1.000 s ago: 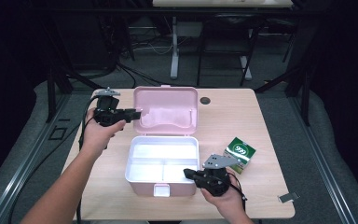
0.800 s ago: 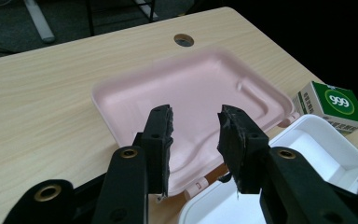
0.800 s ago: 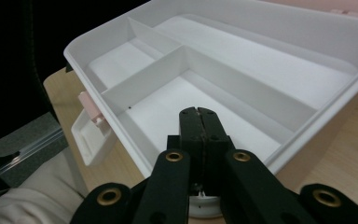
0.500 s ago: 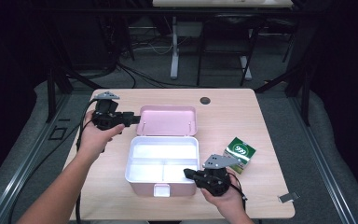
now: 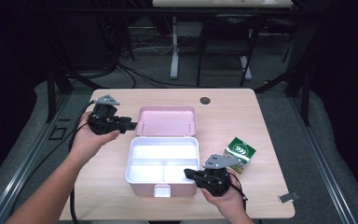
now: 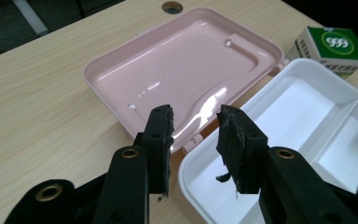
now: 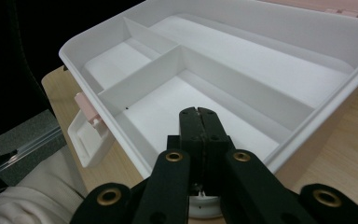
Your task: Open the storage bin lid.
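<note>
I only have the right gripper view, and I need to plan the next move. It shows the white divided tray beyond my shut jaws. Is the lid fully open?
Observer: Yes. The pink lid lies flat on the table behind the box, with its inside facing up.
Operator: Where is the left gripper?
Observer: The left gripper is at the lid's left edge. Its jaws stand apart and have just been closing a little, with nothing between them.
Operator: Is there anything nearby to load?
Observer: A small green carton marked 999 stands on the table just past the box's right side, close to the right gripper.
</note>
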`<state>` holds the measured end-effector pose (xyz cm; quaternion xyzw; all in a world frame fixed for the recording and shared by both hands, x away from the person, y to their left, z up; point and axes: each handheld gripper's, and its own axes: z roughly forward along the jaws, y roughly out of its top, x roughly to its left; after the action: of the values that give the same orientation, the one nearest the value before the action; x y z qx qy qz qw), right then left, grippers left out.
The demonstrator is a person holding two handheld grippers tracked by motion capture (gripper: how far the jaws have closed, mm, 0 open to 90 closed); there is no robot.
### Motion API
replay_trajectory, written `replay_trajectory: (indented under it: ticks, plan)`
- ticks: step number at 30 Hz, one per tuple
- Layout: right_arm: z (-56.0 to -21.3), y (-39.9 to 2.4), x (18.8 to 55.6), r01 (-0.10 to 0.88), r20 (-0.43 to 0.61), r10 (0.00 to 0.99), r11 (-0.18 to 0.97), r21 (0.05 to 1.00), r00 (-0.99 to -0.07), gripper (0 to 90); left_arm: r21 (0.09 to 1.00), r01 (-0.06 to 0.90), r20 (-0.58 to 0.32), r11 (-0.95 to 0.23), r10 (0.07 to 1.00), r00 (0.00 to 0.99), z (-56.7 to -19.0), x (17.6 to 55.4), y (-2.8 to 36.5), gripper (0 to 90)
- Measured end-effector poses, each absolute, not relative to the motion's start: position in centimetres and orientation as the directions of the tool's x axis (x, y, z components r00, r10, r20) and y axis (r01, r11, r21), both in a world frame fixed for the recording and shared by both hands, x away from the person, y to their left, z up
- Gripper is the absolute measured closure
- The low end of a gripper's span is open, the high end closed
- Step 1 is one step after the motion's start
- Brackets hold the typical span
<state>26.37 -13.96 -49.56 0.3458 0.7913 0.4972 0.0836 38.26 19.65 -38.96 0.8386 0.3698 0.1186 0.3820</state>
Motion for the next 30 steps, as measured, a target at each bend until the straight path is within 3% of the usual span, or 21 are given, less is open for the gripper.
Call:
replay_trajectory:
  ticks: [8, 16, 30]
  plan:
    - [-49.5, -14.1, 26.3, 0.479, 0.231, 0.631, 0.255, 0.84, -0.741, 88.5, 0.69, 0.49, -0.048, -0.533, 0.642, 0.765, -38.4, 37.7, 18.6, 66.3]
    - [-49.3, -13.9, 26.2, 0.477, 0.229, 0.631, 0.255, 0.841, -0.741, 84.8, 0.576, 0.391, 0.009, -0.718, 0.484, 0.875, -38.1, 37.3, 15.8, 70.3]
    - [-48.5, -14.6, 26.0, 0.465, 0.228, 0.632, 0.237, 0.853, -0.74, 84.4, 0.417, 0.219, 0.062, -0.882, 0.269, 0.961, -38.0, 37.2, 12.5, 72.3]
